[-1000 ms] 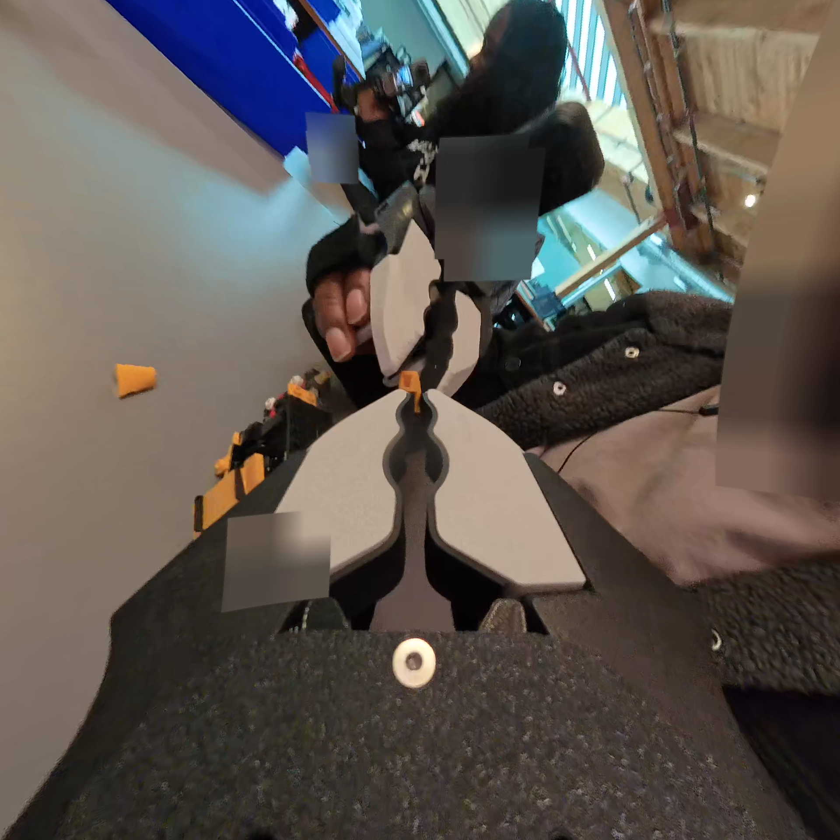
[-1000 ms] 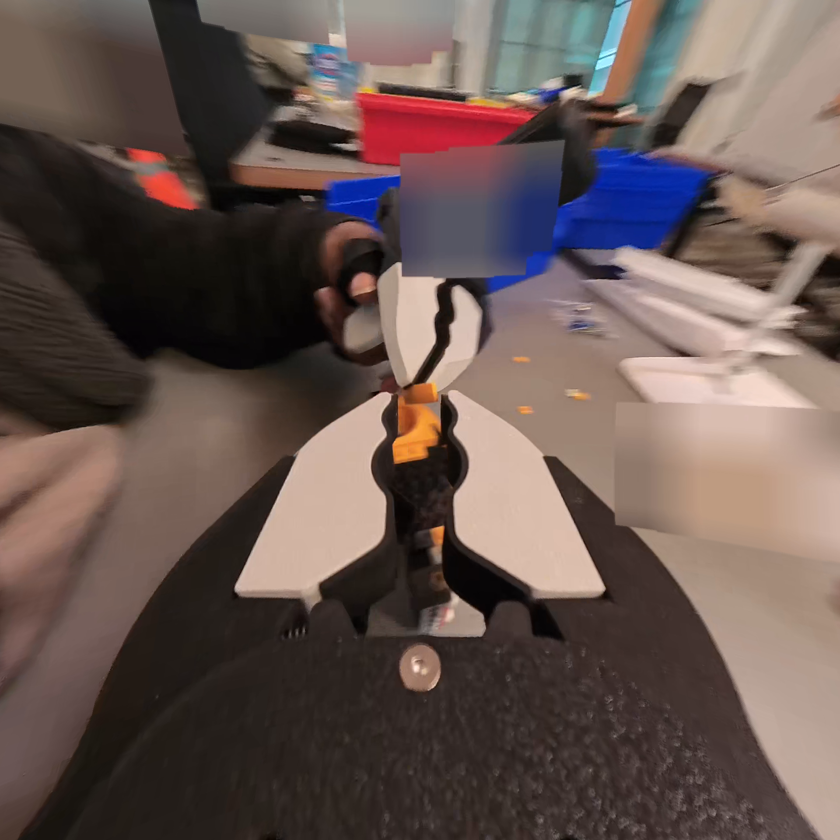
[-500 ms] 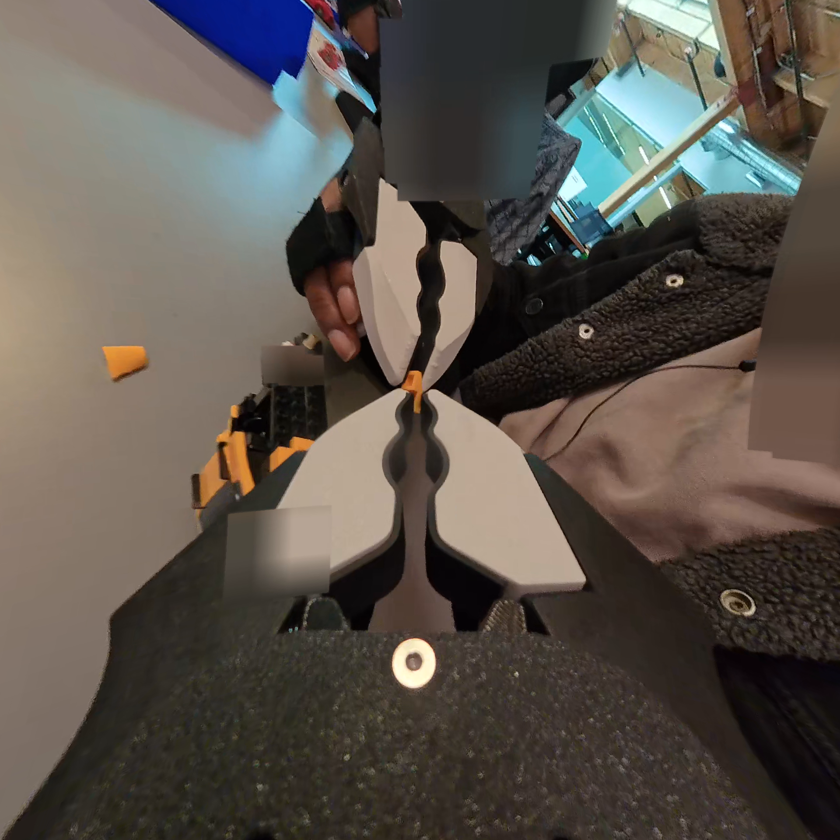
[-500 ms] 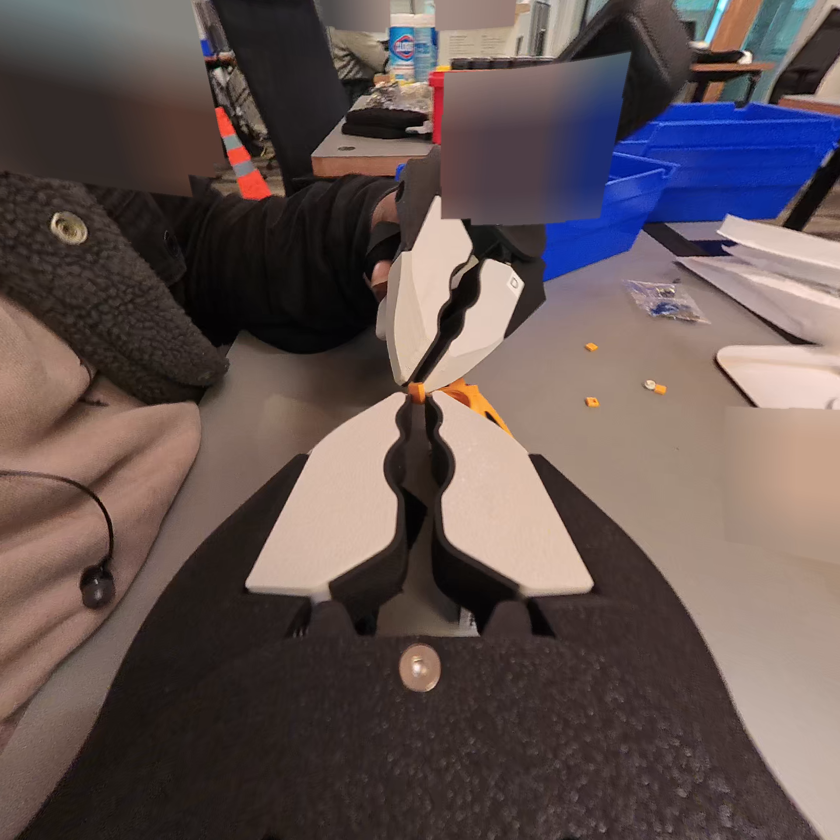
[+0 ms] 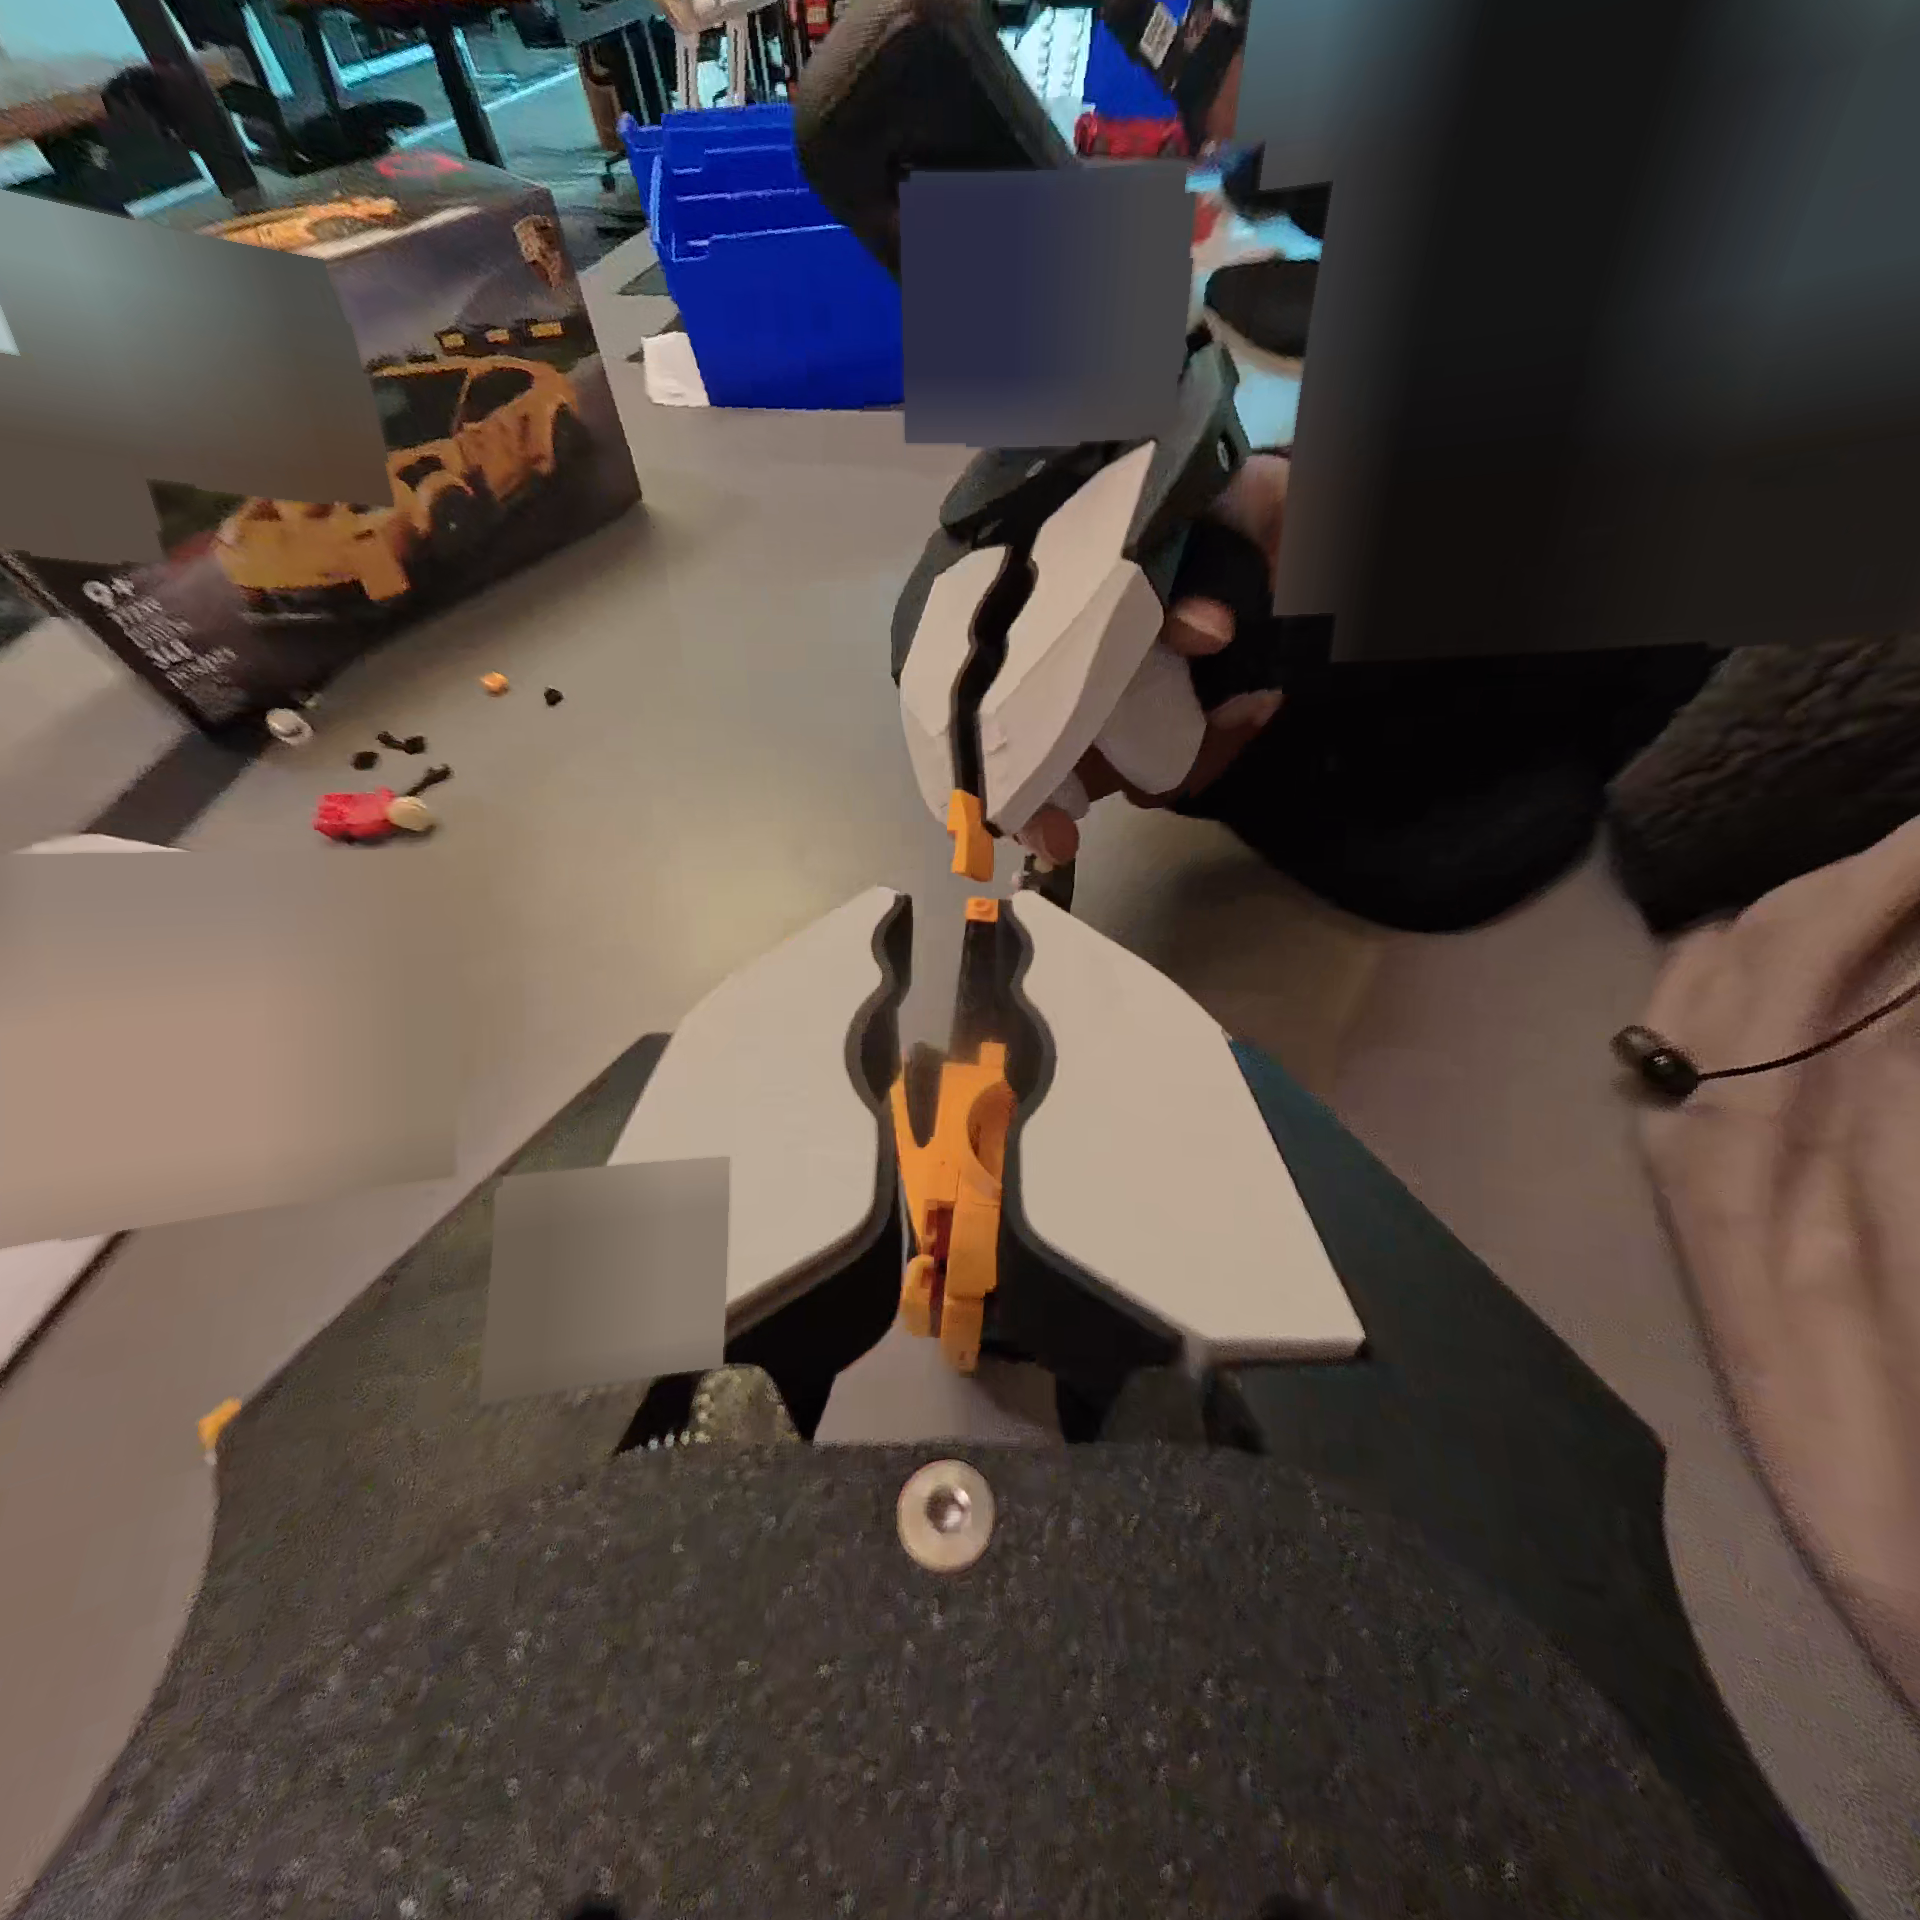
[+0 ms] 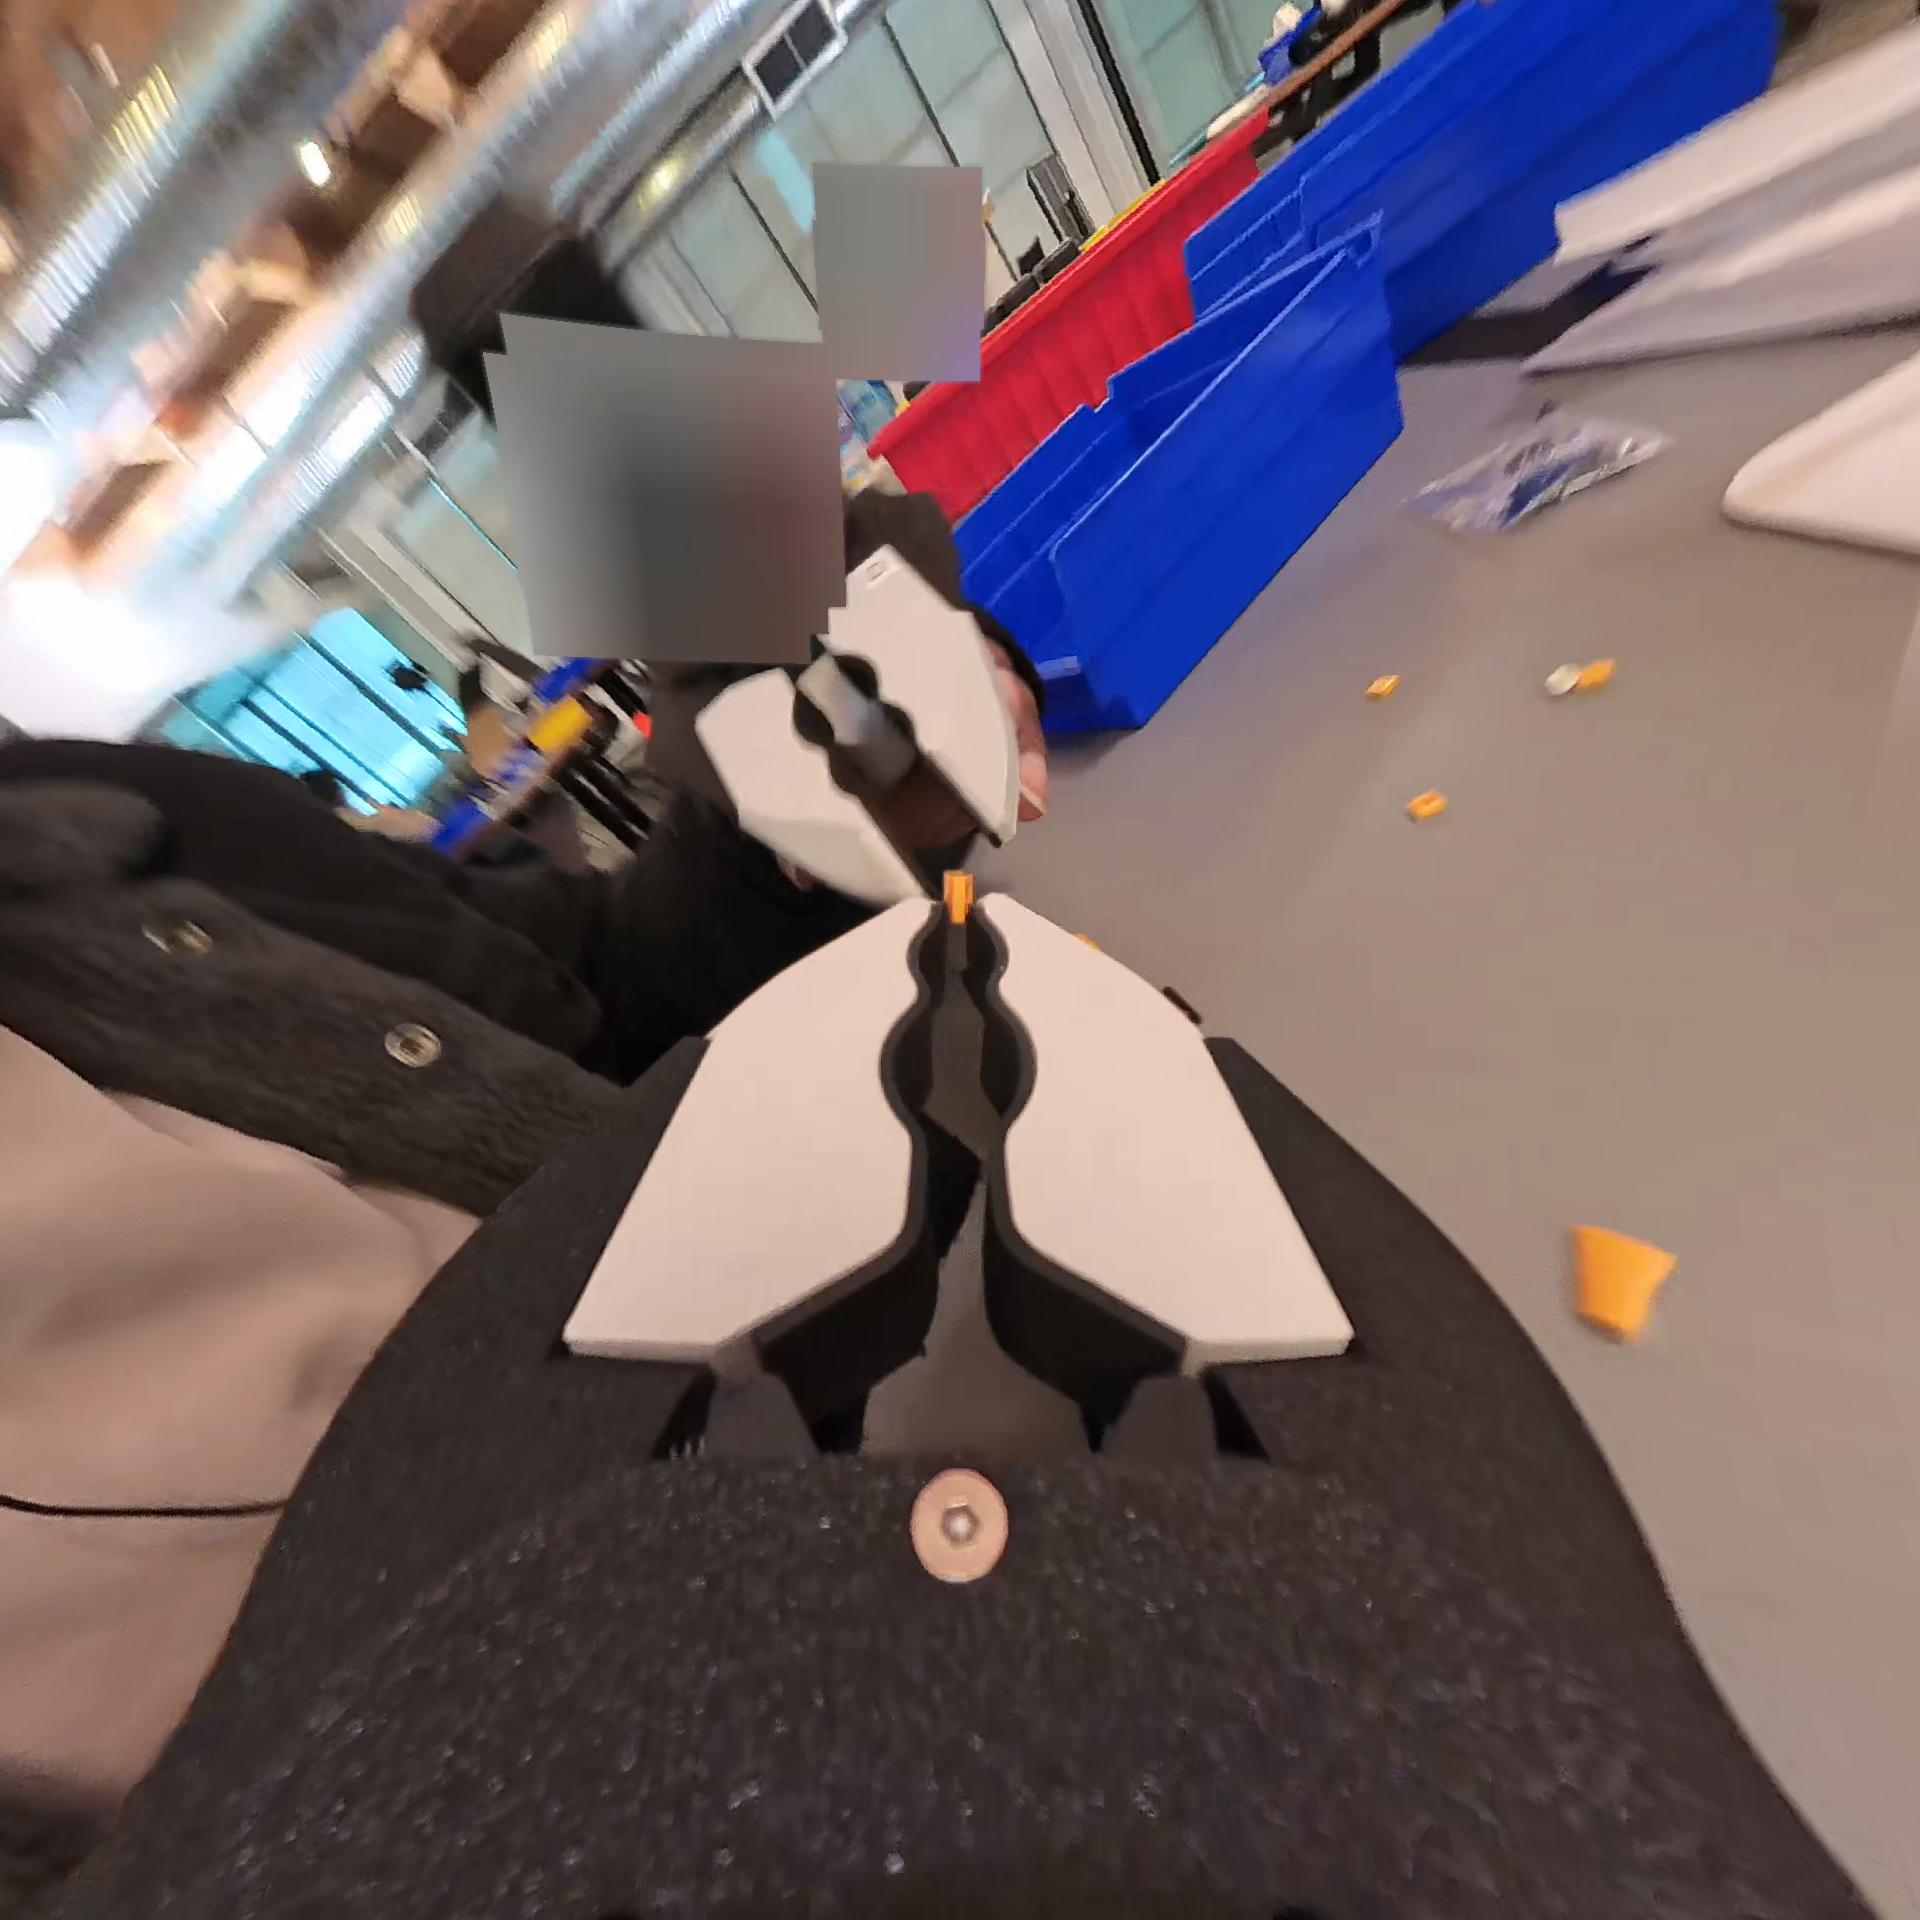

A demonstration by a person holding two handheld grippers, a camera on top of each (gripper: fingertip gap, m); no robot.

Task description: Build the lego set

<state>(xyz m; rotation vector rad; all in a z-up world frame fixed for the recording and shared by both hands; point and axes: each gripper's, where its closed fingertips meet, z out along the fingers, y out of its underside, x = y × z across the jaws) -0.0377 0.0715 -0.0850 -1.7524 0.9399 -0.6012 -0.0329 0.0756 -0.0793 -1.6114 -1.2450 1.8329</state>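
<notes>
- Orange first: small orange plastic brick piece now hanging from the tip of the right gripper, clear of the other tool.
- Half a second back, pinched tip to tip by both grippers; now let go by the left gripper and carried by the right alone.
- Left jaws parted, a clear slot of grey surface showing between the pale fingertips; nothing pressed between them.
- Tiny orange stud sitting right at the inner edge of one left fingertip; gripped or merely behind it, cannot tell.
- Lower in that same slot, an orange and dark red brick assembly, seen through the gap; touching the jaws or lying beneath them, cannot tell.
- Right jaws nearly together, both pads clamped on the orange piece, a sliver of it poking out past the tips.
- Two grippers near each other, tips apart, a short stretch of air between piece and left jaws.
- Around them on the surface: dark cardboard box with a yellow car picture, stacked blue plastic bins, a small red toy part, an orange cone-shaped piece, and scattered orange bits.
</notes>
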